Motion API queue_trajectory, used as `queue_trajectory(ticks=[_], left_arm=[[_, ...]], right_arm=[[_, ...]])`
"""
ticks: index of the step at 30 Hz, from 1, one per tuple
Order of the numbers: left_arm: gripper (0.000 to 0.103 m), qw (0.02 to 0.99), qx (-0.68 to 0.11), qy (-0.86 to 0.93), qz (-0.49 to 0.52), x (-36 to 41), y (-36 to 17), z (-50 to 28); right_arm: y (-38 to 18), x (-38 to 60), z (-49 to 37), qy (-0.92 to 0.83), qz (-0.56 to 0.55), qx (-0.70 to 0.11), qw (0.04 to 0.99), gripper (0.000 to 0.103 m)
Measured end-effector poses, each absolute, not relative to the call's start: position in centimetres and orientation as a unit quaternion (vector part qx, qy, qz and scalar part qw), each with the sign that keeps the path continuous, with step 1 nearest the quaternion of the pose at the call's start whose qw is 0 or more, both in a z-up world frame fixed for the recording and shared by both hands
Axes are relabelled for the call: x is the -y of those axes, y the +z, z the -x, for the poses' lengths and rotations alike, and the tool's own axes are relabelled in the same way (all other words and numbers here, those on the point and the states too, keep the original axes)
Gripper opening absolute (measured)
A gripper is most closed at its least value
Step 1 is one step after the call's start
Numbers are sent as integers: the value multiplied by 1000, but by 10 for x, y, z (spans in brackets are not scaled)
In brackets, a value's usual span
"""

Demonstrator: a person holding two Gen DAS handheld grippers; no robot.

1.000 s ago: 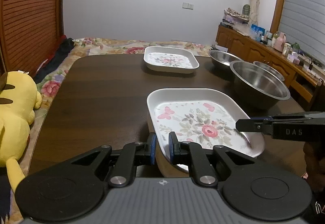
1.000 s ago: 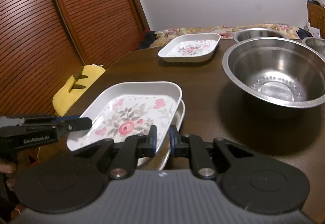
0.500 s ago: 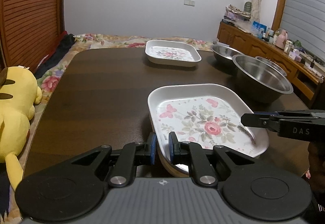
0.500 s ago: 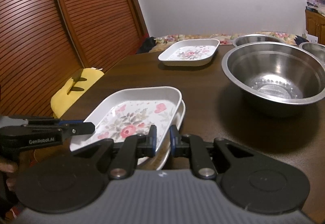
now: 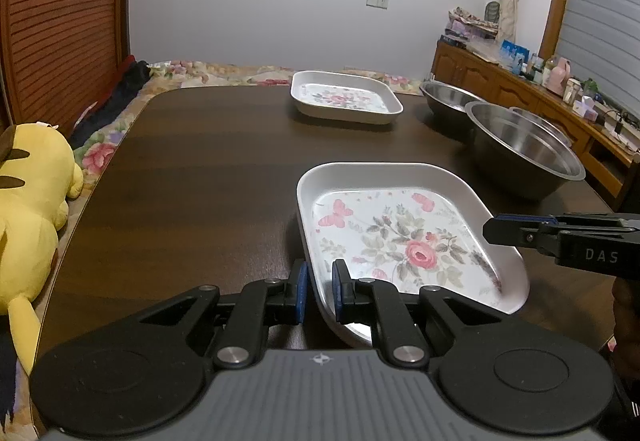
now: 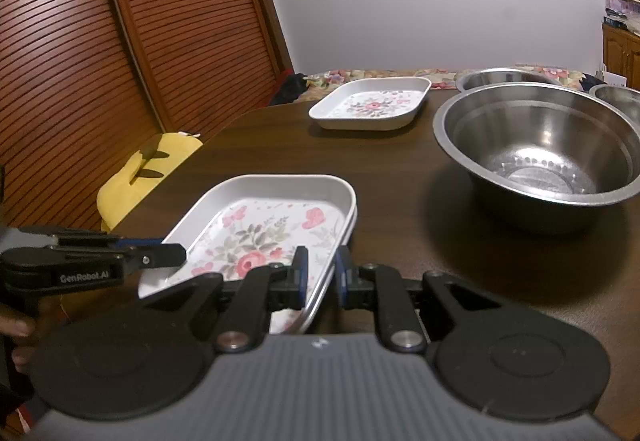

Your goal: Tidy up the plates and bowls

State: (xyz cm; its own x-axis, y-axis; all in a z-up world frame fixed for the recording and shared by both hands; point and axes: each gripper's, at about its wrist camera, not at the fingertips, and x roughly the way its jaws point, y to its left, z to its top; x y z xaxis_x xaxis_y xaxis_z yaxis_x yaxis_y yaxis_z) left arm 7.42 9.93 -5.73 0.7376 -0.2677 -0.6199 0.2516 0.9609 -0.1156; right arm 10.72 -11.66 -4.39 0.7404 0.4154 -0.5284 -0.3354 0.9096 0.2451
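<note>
Your left gripper [image 5: 319, 291] sits at the lower centre of the left wrist view, its two blue-padded fingers [image 5: 299, 293] closed on the near-left rim of the floral plate [image 5: 404, 237]. Your right gripper [image 6: 320, 277] sits at the lower centre of the right wrist view, likewise clamped on the rim of the same plate at its opposite near side. In the left wrist view the right gripper enters from the right edge of the frame; in the right wrist view the left gripper enters from the lower left.

The floral plate occupies the lower centre-right of the left wrist view. A second rim shows directly beneath it; whether the held plate rests on that lower piece or is just above it cannot be told.

A second floral plate [image 5: 346, 97] lies on the dark wooden table [image 5: 192, 177] at the upper centre of the left wrist view, well apart from the held one. A large steel bowl [image 6: 540, 149] stands at the right of the right wrist view, with two further steel bowls [image 6: 504, 75] behind it. A yellow plush toy [image 5: 28, 201] lies off the table at the left edge.
</note>
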Motion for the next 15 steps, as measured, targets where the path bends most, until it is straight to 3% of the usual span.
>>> queue_trajectory(ticks=[15], left_arm=[[14, 934, -330, -137, 16, -103, -55, -76]], right_arm=[[-42, 116, -108, 203, -66, -304, 928, 17]])
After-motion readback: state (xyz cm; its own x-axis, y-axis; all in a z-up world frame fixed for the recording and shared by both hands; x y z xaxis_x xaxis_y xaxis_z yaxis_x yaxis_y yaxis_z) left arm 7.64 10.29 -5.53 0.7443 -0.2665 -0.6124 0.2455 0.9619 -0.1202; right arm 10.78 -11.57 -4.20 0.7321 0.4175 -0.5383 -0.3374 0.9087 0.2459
